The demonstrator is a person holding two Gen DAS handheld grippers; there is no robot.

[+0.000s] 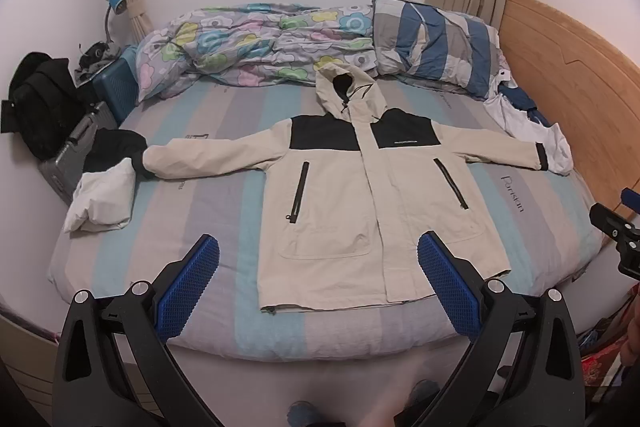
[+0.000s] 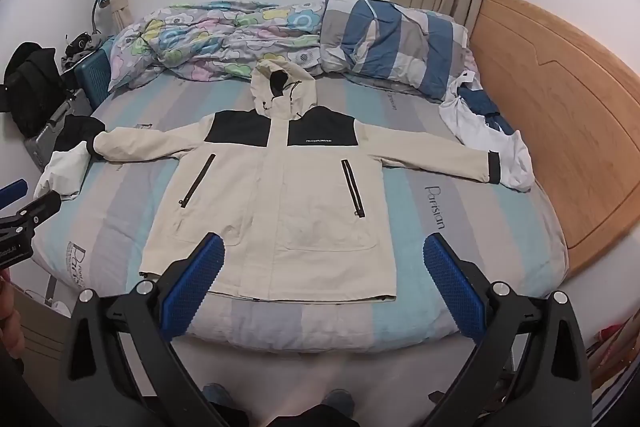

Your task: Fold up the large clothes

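A cream hooded jacket (image 1: 372, 203) with black shoulder panels lies flat, front up, on the striped bed sheet (image 1: 224, 211), sleeves spread to both sides and hood toward the pillows. The right wrist view shows the same jacket (image 2: 288, 203) at its centre. My left gripper (image 1: 318, 259) hovers open above the foot of the bed, near the jacket's hem, with nothing between its blue pads. My right gripper (image 2: 324, 259) is open too and holds nothing. Each gripper appears at the edge of the other's view.
A floral duvet (image 1: 256, 43) and a striped pillow (image 1: 436, 43) lie at the head. White and dark garments (image 1: 104, 199) sit at the left edge, more white and blue clothes (image 1: 524, 123) at the right. A wooden headboard (image 1: 572, 99) bounds the right; suitcases and a black bag (image 1: 40, 103) stand left.
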